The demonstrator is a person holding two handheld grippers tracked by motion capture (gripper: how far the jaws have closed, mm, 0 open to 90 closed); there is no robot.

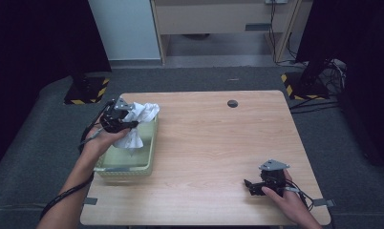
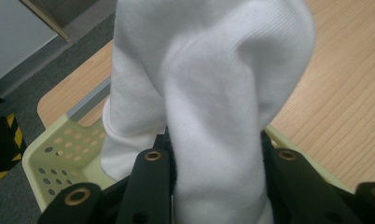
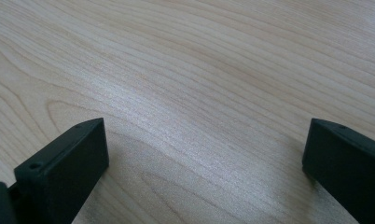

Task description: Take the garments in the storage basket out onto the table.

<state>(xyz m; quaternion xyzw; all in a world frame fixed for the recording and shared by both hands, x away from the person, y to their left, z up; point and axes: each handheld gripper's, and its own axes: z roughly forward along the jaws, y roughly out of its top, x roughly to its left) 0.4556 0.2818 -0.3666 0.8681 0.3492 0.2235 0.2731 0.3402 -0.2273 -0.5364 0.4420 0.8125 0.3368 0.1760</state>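
White cloth (image 1: pixel 138 120) bunches at centre left of the high view, clamped between the jaws of the left gripper (image 1: pixel 125 121) and hanging over the pale green basket (image 1: pixel 125 169) at the table's (image 1: pixel 214 143) left edge. At lower right, the right gripper (image 1: pixel 251 186) rests low on bare wood, jaws spread wide, holding nothing.

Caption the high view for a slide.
Left gripper lifts a white cloth over the green basket; right gripper rests open on the table.
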